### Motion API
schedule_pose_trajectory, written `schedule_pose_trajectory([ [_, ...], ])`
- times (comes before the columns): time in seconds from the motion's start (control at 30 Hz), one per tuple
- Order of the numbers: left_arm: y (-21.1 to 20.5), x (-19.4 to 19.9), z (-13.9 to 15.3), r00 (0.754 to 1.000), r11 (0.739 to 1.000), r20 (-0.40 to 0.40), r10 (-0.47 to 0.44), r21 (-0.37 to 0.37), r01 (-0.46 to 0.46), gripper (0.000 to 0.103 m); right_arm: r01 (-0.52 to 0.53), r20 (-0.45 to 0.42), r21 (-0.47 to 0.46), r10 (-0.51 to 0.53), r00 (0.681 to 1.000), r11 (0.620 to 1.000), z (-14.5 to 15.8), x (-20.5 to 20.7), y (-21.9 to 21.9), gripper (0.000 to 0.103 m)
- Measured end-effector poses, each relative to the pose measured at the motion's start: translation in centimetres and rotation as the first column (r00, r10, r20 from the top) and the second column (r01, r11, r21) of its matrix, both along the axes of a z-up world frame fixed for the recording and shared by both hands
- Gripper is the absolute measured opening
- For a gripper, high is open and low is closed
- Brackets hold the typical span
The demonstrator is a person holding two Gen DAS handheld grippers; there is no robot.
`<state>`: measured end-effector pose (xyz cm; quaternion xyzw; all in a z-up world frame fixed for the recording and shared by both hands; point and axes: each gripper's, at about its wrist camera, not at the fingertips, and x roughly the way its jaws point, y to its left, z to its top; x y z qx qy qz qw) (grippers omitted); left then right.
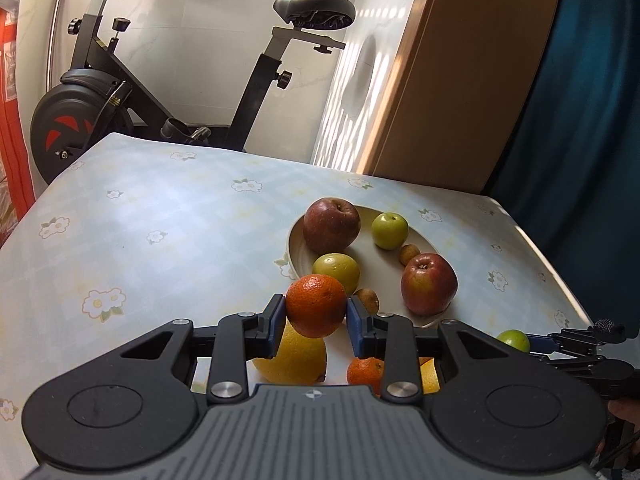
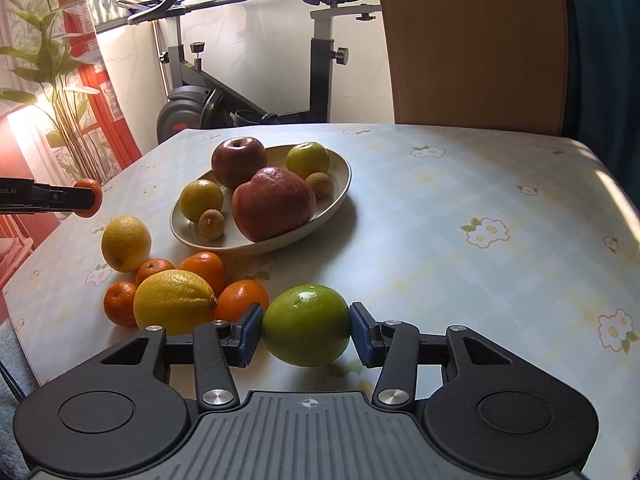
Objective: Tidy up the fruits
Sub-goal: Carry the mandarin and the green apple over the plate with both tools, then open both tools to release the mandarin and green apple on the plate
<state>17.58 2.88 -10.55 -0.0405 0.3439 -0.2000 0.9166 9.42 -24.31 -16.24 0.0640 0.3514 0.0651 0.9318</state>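
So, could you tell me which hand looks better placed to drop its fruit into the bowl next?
Left, probably. Its mandarin hangs right by the bowl rim, while the right hand's green fruit sits farther back.

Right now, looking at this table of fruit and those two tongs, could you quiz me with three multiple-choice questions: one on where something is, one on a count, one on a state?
1. Where do the two lemons lie?
A. In the bowl
B. On the table beside the bowl
C. On the bike seat

2. How many red apples are in the bowl?
A. Two
B. Four
C. None

3. What is between the left tongs' pads?
A. Nothing
B. A lemon
C. A small orange

Answers:
1 B: both lemons rest on the tablecloth, outside the bowl.
2 A: one apple at the back, one apple in front.
3 C: the left tongs clamp a small orange held above the table.
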Motion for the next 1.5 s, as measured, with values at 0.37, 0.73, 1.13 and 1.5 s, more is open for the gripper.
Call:
schedule_pose_trajectory([
  [0.37, -2.5, 5.0, 1.7, 0.999, 0.999, 0.018, -0.046, 0.008, 0.046, 0.035, -0.053, 0.073, -0.050, 0.057, 0.996, 0.997, 5.2, 5.2, -1.2, 0.043],
  [0.73, -4.6, 11.6, -1.7, 0.995, 0.993, -0.069, -0.075, 0.088, 0.081, 0.035, -0.104, 0.023, -0.099, 0.107, 0.994, 0.990, 4.5, 15.5, -0.1, 0.043],
  [1.13, -5.0, 13.3, -3.7, 0.990, 0.987, -0.107, -0.093, 0.120, 0.106, 0.035, -0.200, -0.044, -0.076, 0.198, 0.979, 0.977, 2.2, 18.6, 2.9, 0.043],
  [1.5, -5.4, 13.8, -4.1, 0.989, 0.987, -0.122, -0.088, 0.126, 0.103, 0.035, -0.258, -0.060, -0.114, 0.252, 0.966, 0.959, 2.4, 19.6, 5.4, 0.043],
])
